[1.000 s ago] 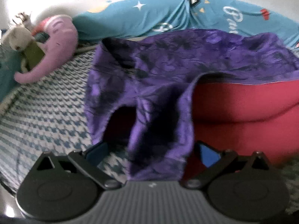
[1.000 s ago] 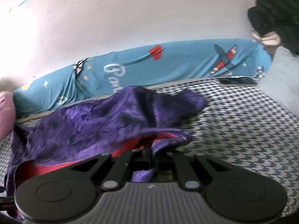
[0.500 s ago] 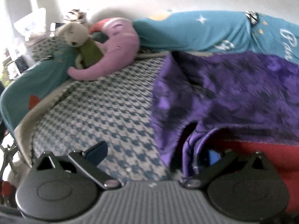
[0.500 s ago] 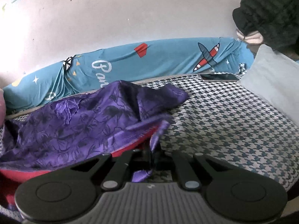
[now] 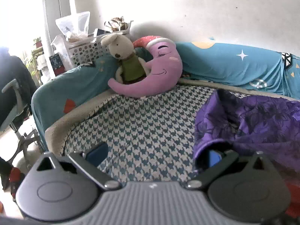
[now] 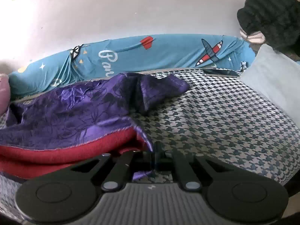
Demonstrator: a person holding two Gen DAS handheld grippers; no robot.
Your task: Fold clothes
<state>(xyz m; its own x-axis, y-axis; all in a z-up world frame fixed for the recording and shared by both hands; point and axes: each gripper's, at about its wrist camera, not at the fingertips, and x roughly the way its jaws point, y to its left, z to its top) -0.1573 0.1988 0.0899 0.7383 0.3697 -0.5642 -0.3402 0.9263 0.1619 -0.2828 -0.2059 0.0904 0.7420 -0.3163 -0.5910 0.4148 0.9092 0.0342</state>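
Lying across the houndstooth bedcover (image 6: pixel 215 116), the purple garment (image 6: pixel 75 110) spreads from the middle of the bed toward the teal bumper (image 6: pixel 150 56) along the wall, with one crumpled end reaching out to the right in the right wrist view. Its red lining (image 6: pixel 56 153) shows along the near edge, where the cloth is turned up. The right gripper (image 6: pixel 154 156) has its jaws pressed together on a corner of the purple garment, and a small tail of the fabric pokes out below the closed fingers. The left gripper (image 5: pixel 155 154) stands with its jaws wide apart over the bedcover; its left blue pad (image 5: pixel 97 152) is clear of the cloth, while the right pad (image 5: pixel 213 158) sits under a fold of the purple garment (image 5: pixel 253 123), so nothing is pinched between them. At the far corner of the bed a pink moon pillow (image 5: pixel 159 75) leans against the bumper, with a plush rabbit (image 5: pixel 125 56) in a green top propped against it. A pale pillow (image 6: pixel 275 80) lies at the right edge of the bed.
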